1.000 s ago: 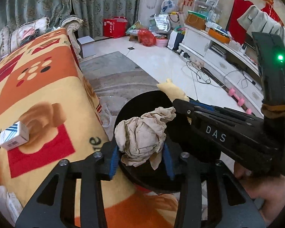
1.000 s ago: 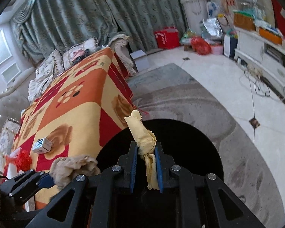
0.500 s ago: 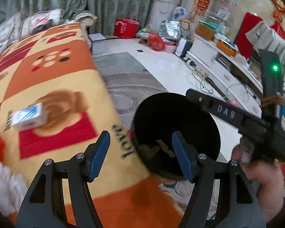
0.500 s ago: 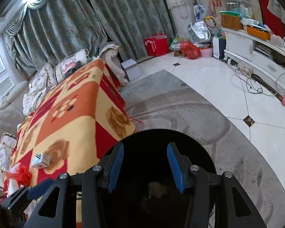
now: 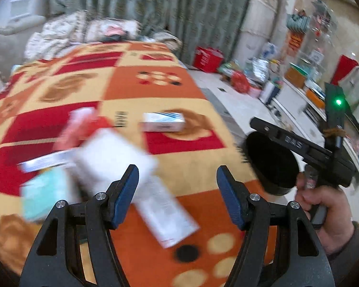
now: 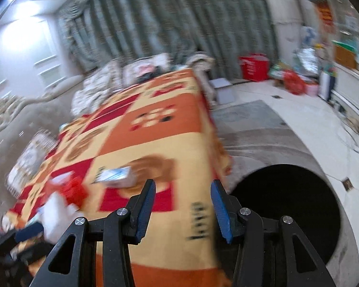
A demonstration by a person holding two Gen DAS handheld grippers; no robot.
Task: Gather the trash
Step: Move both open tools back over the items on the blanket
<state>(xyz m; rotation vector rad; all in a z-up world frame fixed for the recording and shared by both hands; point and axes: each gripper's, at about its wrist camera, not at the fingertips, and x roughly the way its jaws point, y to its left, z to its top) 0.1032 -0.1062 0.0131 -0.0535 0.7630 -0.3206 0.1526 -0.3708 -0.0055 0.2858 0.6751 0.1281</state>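
Grippers L (image 5: 177,191) + R (image 6: 182,205): both jaws apart, empty. Small carton (image 5: 163,122), left of black bin (image 5: 270,165), prob. light, stiff; grip across short sides.

a long table (image 5: 155,95) is covered by a patterned cloth (image 6: 155,148) of orange, red and cream squares. on the cloth, a small white-and-blue box (image 5: 163,122) is laid flat near the table's right edge. a heap of blurred items is seen nearer the camera in the left wrist view: a white wad (image 5: 112,157), a pale green packet (image 5: 45,191), a red-and-pink wrapper (image 5: 81,124) and a flat white packet (image 5: 167,215) with print on it. beside the table, a grey rug (image 6: 263,129) is spread on the pale tiled floor (image 6: 299,105), and a black round bin (image 6: 289,208) is stood on the rug, close to the table's corner.
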